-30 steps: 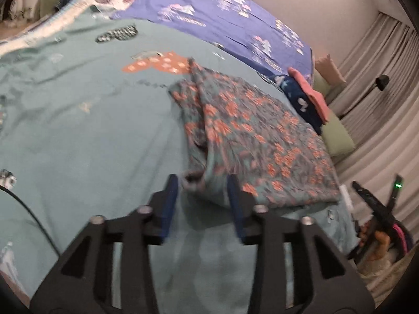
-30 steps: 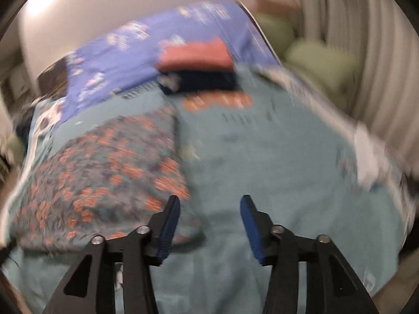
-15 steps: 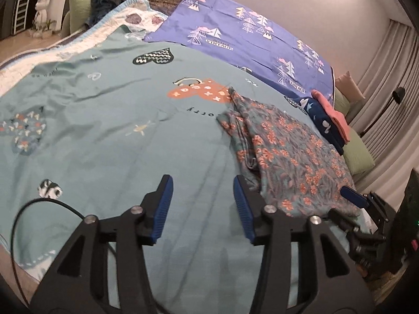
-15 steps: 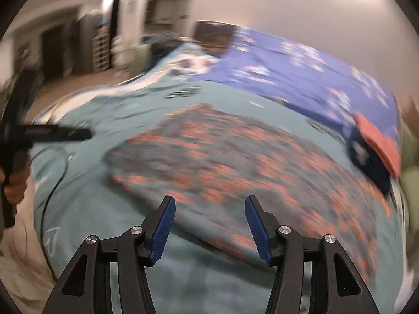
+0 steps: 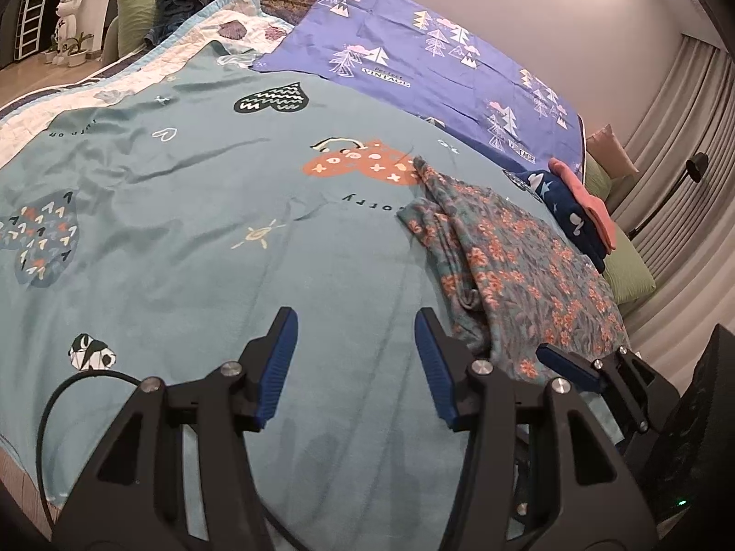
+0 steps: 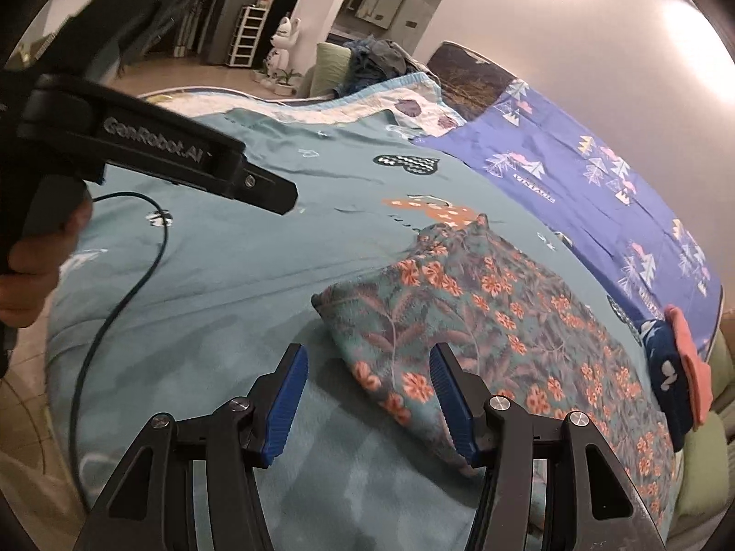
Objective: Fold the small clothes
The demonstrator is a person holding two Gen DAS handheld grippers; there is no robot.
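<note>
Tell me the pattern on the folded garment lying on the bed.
The folded garment has orange flowers and leafy sprigs on grey-teal; clearest in the right wrist view.

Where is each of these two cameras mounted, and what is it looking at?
Left wrist: on the left claw, facing across the teal bedspread; the right claw's tip shows.
Right wrist: on the right claw, facing the floral garment; the left claw's body and a hand show.
Shared: garment, bedspread, purple sheet.
</note>
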